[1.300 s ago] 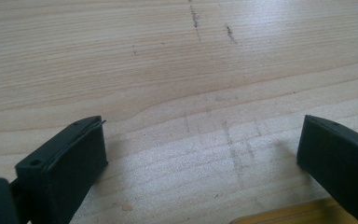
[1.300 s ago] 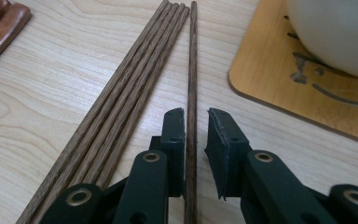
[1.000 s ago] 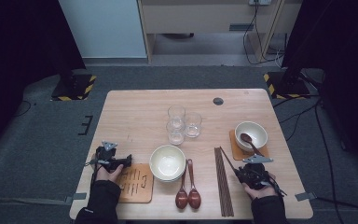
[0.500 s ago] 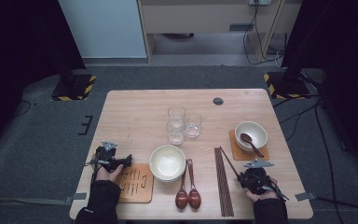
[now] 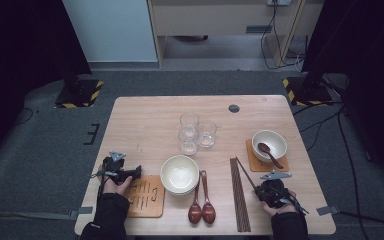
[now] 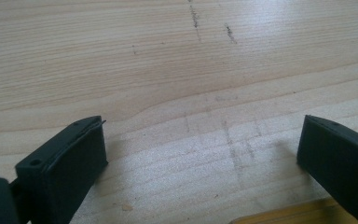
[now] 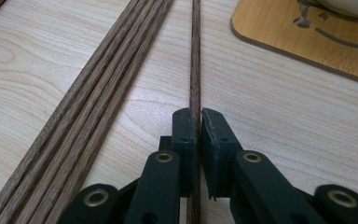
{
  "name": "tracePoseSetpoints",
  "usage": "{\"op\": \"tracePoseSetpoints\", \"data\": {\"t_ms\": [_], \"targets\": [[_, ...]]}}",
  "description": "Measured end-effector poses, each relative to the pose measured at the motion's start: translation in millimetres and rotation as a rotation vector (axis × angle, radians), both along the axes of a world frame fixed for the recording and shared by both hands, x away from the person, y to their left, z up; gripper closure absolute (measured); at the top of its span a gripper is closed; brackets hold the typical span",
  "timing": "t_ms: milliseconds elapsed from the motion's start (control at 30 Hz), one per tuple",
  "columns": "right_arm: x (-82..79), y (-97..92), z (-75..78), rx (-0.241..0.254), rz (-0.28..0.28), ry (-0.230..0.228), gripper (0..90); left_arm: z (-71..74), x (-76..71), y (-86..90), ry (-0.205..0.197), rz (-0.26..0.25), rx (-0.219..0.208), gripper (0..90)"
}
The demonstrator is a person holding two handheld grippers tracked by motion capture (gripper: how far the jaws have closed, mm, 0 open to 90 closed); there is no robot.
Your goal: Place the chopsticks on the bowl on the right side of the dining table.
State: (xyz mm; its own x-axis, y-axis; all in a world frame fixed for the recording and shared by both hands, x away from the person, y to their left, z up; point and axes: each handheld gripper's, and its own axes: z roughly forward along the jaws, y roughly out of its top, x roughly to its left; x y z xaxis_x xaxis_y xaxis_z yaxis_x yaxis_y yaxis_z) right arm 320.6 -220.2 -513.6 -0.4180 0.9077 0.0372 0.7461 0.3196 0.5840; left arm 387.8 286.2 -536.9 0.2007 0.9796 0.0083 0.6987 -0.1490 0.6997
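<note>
Now clamped: right gripper (image 7: 196, 116) has just been closing, jaws pinched on one chopstick (image 7: 195, 56) running straight ahead, the bundle (image 7: 98, 93) just to its left, coaster (image 7: 307, 42) off to the right. Thin, stiff, light, likely slick; gripped near the end, so apt to pivot. Left gripper (image 6: 200, 154) wide open over bare table (image 6: 168, 56).

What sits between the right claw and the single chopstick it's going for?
Nothing: the right claw is shut on the single chopstick, which lies apart from the chopstick bundle.
</note>
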Motion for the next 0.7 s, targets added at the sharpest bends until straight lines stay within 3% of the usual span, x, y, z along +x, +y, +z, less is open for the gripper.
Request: {"op": "tracePoseSetpoints", "data": {"t_ms": [267, 700], "targets": [[1.3, -2.5, 4.4, 0.023, 0.003, -0.001, 84.8, 0.0, 0.0, 0.0, 0.000, 0.000, 0.000, 0.1], [0.1, -9.0, 26.1, 0.093, 0.026, -0.093, 84.8, 0.0, 0.0, 0.0, 0.000, 0.000, 0.000, 0.1]]}}
